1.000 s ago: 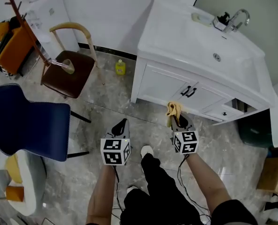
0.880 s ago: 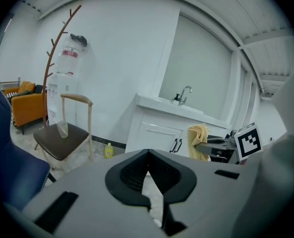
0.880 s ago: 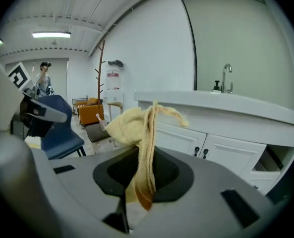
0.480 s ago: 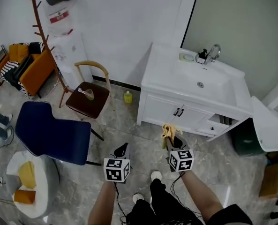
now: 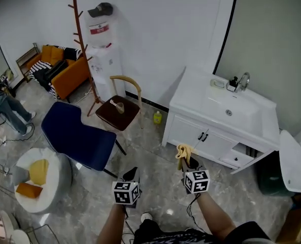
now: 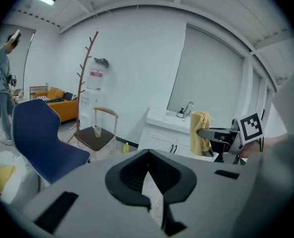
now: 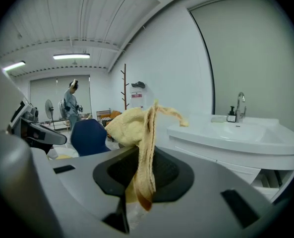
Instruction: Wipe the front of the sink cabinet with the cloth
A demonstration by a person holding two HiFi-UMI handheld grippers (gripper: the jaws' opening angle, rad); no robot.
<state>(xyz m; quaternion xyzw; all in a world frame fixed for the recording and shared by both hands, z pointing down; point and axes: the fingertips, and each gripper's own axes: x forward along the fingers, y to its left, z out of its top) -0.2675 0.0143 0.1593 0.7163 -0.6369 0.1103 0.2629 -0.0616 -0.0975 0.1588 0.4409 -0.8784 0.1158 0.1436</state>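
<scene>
Right gripper [image 5: 189, 162] was clenched on the yellow cloth [image 5: 182, 151], carried upright, well short of the sink cabinet [image 5: 201, 139] front, probably readied for wiping. Left gripper [image 5: 132, 173] hung beside it, jaws together, empty.

Sink cabinet [image 5: 203, 139]: was just ahead of the cloth [image 5: 183, 151]; now well apart from it.
Right hand-held gripper [image 5: 190, 162]: drawn back from the cabinet front.
Room: coat stand [image 5: 78, 44] and a person [image 5: 5, 105] have come into sight.
</scene>
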